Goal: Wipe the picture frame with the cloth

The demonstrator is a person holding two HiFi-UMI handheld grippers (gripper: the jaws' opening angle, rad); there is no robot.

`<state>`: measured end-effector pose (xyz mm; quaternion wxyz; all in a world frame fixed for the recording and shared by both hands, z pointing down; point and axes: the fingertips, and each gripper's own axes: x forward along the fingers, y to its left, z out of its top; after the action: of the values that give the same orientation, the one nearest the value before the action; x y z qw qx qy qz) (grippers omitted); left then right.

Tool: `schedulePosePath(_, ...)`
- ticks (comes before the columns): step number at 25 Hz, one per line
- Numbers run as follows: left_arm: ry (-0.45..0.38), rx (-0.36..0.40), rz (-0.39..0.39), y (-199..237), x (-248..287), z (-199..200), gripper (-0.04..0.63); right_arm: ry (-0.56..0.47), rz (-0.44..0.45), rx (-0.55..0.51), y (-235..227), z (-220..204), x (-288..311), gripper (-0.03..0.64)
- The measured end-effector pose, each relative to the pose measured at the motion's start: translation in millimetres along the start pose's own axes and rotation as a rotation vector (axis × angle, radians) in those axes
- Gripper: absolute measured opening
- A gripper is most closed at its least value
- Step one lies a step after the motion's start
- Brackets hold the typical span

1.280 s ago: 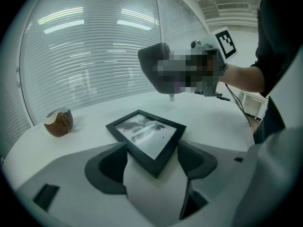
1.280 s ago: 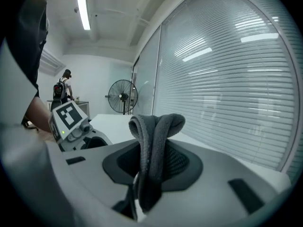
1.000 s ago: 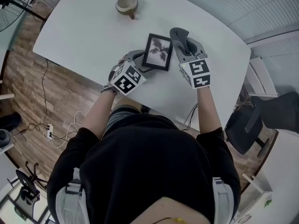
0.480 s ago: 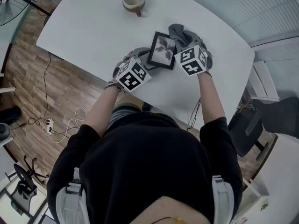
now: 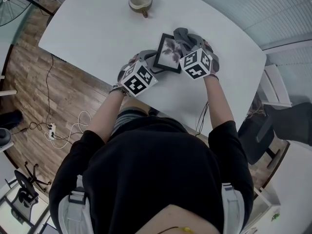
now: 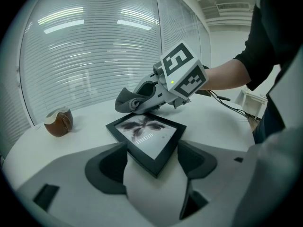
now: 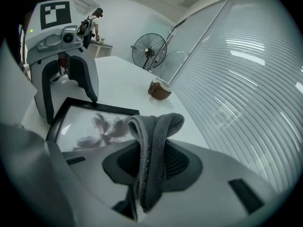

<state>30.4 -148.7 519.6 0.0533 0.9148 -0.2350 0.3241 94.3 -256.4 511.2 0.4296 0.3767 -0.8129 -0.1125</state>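
Observation:
A black picture frame [image 5: 168, 51] with a flower print lies on the white table [image 5: 97, 28]. My left gripper [image 5: 152, 62] is shut on its near corner, and in the left gripper view the frame [image 6: 147, 138] sits wedged between both pads [image 6: 113, 167]. My right gripper [image 5: 187, 40] is shut on a folded grey cloth [image 7: 151, 160]. The cloth's [image 5: 181, 33] rounded end hangs over the frame's [image 7: 94, 126] far right edge, at or just above the glass. The left gripper view shows the cloth [image 6: 127, 100] at the frame's far corner.
A brown cup [image 5: 140, 2] stands at the far side of the table, also seen as the cup [image 7: 159, 90] beyond the frame. A floor fan [image 7: 149, 48] and a person [image 7: 90, 25] are far behind. The table edge runs close to my body.
My right gripper has come down and rolled, bringing the cloth from beside the frame onto its far right edge. The left gripper has kept its hold and place.

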Motion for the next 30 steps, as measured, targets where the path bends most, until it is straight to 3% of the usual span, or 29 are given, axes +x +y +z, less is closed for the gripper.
schedulePosePath(10,-0.002,0.001,0.002,2.6,-2.7,-0.3,0.344,-0.035,-0.055,-0.022,6.8,4.1,-4.6,0.101)
schedulePosePath(30,-0.003,-0.002,0.001,4.2,-2.4,-2.8,0.345,-0.075,-0.056,0.063,20.9,3.3,-16.0,0.101)
